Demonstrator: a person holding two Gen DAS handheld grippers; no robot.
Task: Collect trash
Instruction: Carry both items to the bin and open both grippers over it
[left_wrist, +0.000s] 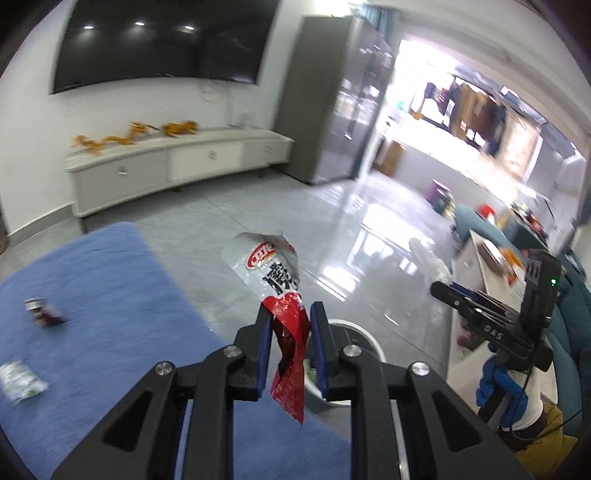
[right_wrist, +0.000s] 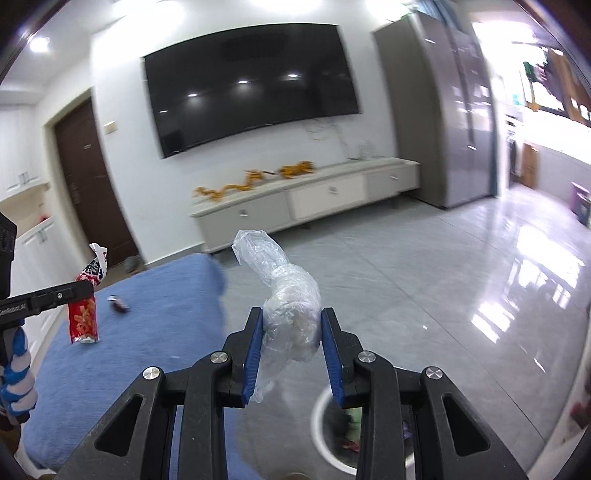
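My left gripper (left_wrist: 290, 314) is shut on a red and white snack wrapper (left_wrist: 275, 273), held above the rim of a white trash bin (left_wrist: 364, 336). The wrapper also shows in the right wrist view (right_wrist: 86, 306). My right gripper (right_wrist: 291, 321) is shut on a crumpled clear plastic bag (right_wrist: 284, 295), above the same white bin (right_wrist: 319, 417), which holds some trash. On the blue rug (left_wrist: 103, 295) lie a small dark wrapper (left_wrist: 42, 312) and a green and white wrapper (left_wrist: 20, 380). The dark wrapper shows in the right wrist view too (right_wrist: 119, 302).
A white TV cabinet (left_wrist: 177, 162) stands under a wall TV (left_wrist: 162, 40). A tall grey cabinet (left_wrist: 325, 110) is beside it. The right gripper (left_wrist: 495, 325) shows at right, near a white low table (left_wrist: 476, 280) and teal seats. The tiled floor (right_wrist: 443, 288) is glossy.
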